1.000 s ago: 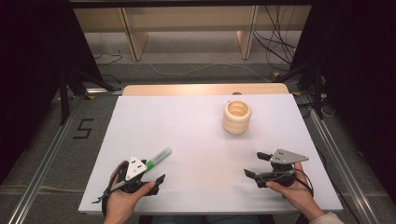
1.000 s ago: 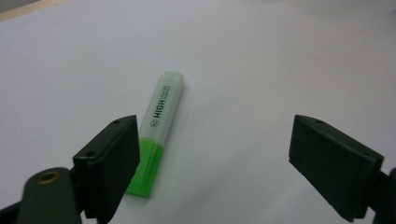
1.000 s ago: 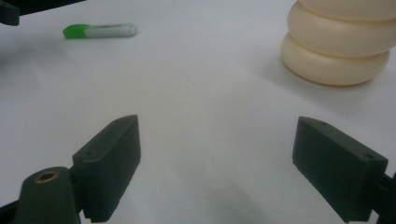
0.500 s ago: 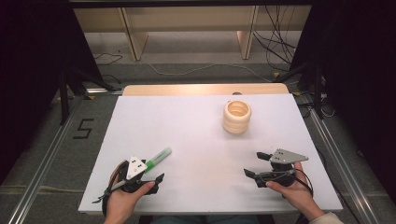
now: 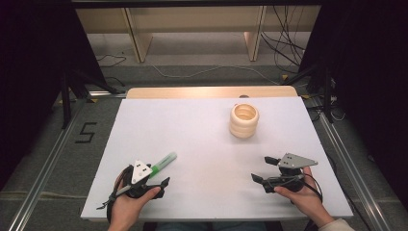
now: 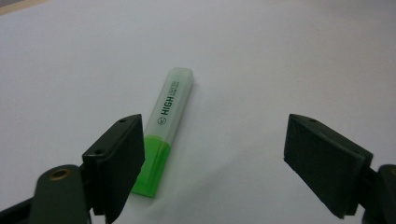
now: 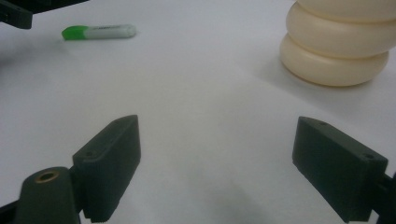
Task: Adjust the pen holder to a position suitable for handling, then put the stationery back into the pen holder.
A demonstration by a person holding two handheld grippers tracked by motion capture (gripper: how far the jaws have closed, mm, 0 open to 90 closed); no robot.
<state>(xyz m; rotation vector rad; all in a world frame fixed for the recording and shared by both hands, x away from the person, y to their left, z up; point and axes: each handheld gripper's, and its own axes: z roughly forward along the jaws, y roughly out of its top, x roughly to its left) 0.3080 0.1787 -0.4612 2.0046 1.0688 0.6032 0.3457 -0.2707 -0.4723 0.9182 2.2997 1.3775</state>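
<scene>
A green highlighter (image 5: 162, 163) with a clear cap lies flat on the white table (image 5: 202, 139), near the front left. My left gripper (image 5: 156, 175) sits just behind it, open and empty. In the left gripper view the highlighter (image 6: 166, 128) has its green end beside the left jaw, and the left gripper (image 6: 215, 140) holds nothing. A cream ribbed cup (image 5: 244, 120) stands upright at the back right. My right gripper (image 5: 263, 169) rests open at the front right, well short of the cup (image 7: 338, 42). Nothing lies between the jaws of the right gripper (image 7: 215, 135), and the highlighter (image 7: 99, 31) shows far off.
The white table has a wooden strip (image 5: 211, 92) along its far edge. Beyond it are wooden shelf legs (image 5: 137, 41) and cables (image 5: 284, 43) on the floor. Metal rails (image 5: 346, 168) run along both sides of the table.
</scene>
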